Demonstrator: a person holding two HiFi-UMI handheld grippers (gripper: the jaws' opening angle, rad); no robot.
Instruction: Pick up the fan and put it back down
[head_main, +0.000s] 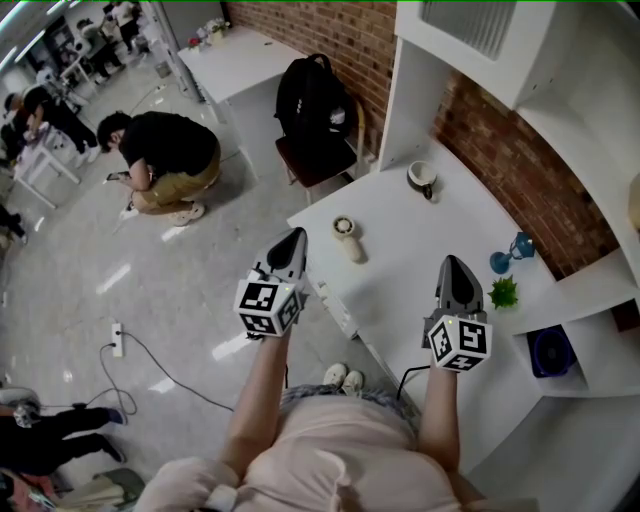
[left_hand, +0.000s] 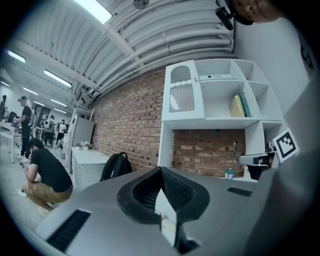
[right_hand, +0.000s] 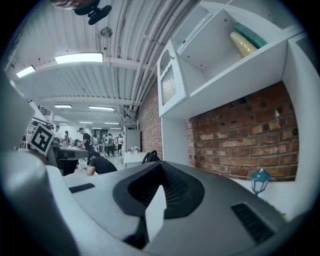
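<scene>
On the table (head_main: 400, 270), fan (head_main: 346, 237) lies before cup (head_main: 422, 178).

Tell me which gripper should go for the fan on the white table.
Left, likely. The left gripper is close beside the fan; the right gripper is farther off, near the small plant. Both are shut and empty, so it must open first.

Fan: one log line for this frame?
fan: lying on table, not held | left gripper: shut, empty | right gripper: shut, empty
</scene>
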